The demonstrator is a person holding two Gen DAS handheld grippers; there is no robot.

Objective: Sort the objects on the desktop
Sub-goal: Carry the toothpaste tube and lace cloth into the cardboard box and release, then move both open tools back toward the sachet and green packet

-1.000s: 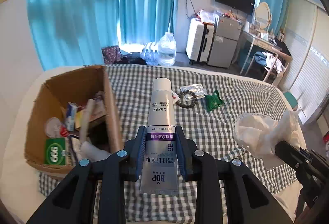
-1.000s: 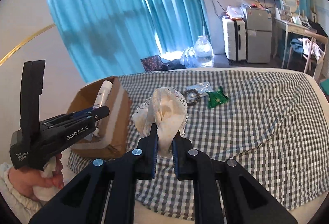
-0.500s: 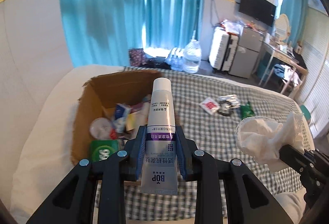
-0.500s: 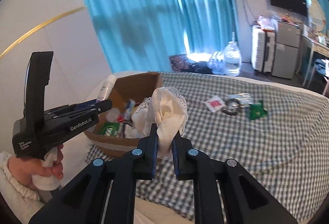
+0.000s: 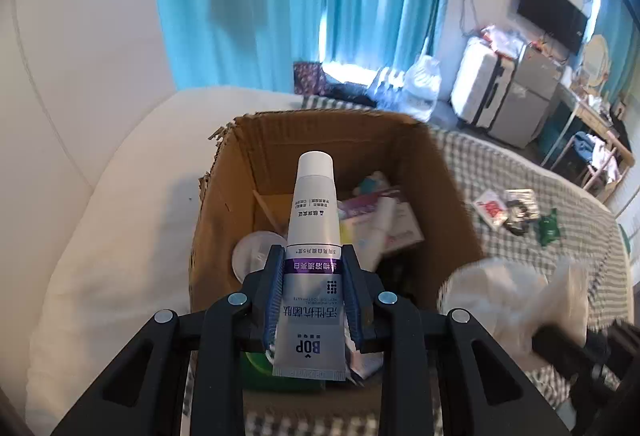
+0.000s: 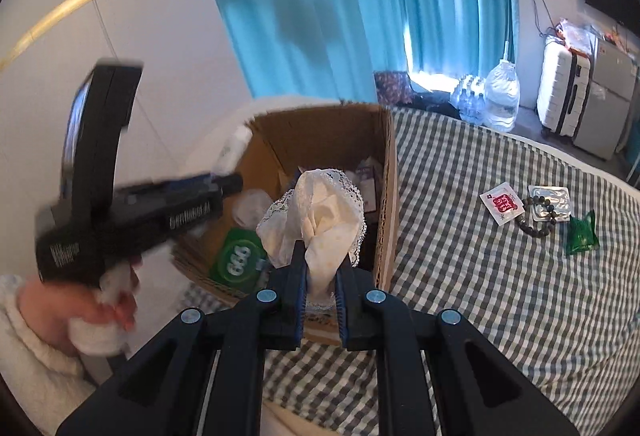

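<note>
My left gripper is shut on a white and purple toothpaste tube, cap pointing forward, held above the open cardboard box. My right gripper is shut on a crumpled white lace cloth and hangs over the near right part of the same box. In the right wrist view the left gripper shows blurred at the left, over the box, with a hand on its handle. The cloth also appears at the lower right of the left wrist view.
The box holds a green pack, a white round lid, and cartons. On the checked cloth to the right lie a red-and-white sachet, a bead bracelet, a silver packet and a green wrapper. White cushion left of box.
Both grippers have swung left from over the checked cloth to above the box, still holding the tube and the lace cloth. The box now fills the middle of both views.
</note>
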